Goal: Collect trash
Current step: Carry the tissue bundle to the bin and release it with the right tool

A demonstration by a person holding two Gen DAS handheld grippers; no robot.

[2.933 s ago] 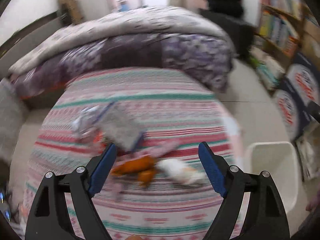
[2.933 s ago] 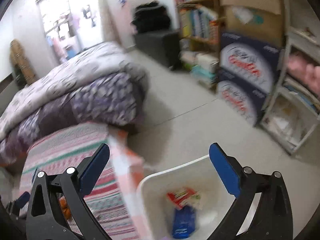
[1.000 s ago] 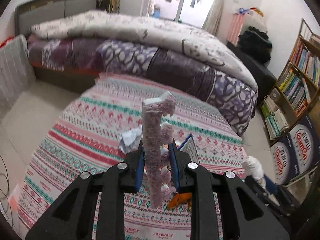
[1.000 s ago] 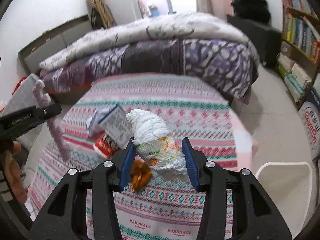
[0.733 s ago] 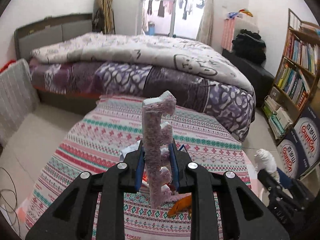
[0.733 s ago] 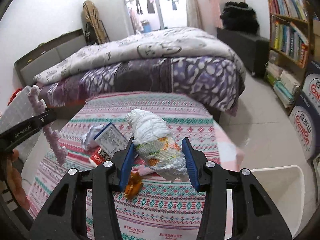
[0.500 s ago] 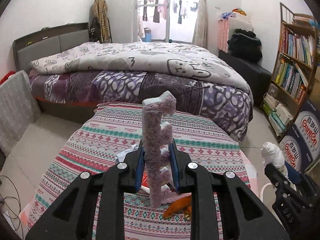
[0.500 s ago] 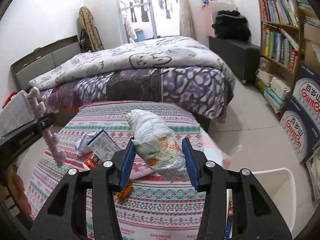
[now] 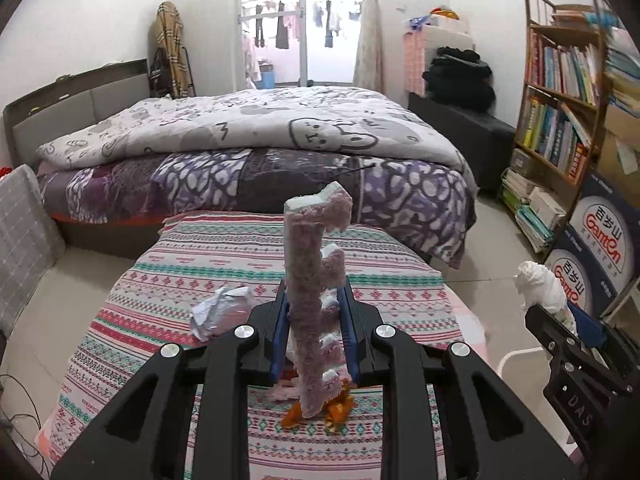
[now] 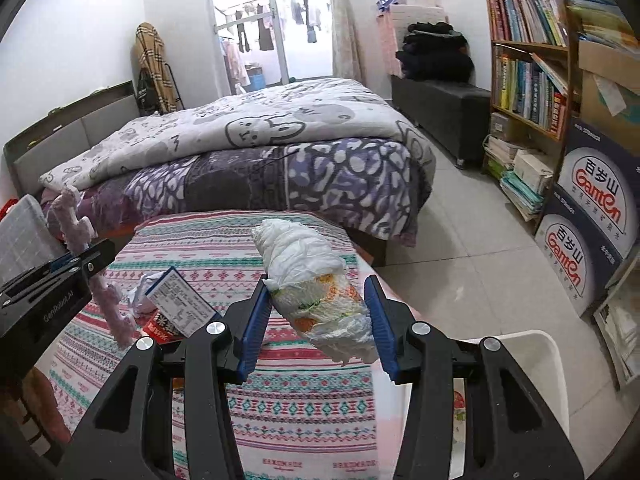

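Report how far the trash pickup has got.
Midway. Done: the white bin on the floor already holds some wrappers. In hand: the left gripper clamps a pink foam strip; the right gripper clamps a wad of tissue. Left: crumpled paper, a small carton and orange peel on the striped cloth.

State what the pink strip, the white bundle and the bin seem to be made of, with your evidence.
Pink strip: probably foam, with a fuzzy surface and white showing at the notches.
White bundle: thin crinkled plastic or paper; its creases leave this open.
Bin: likely smooth white moulded plastic.
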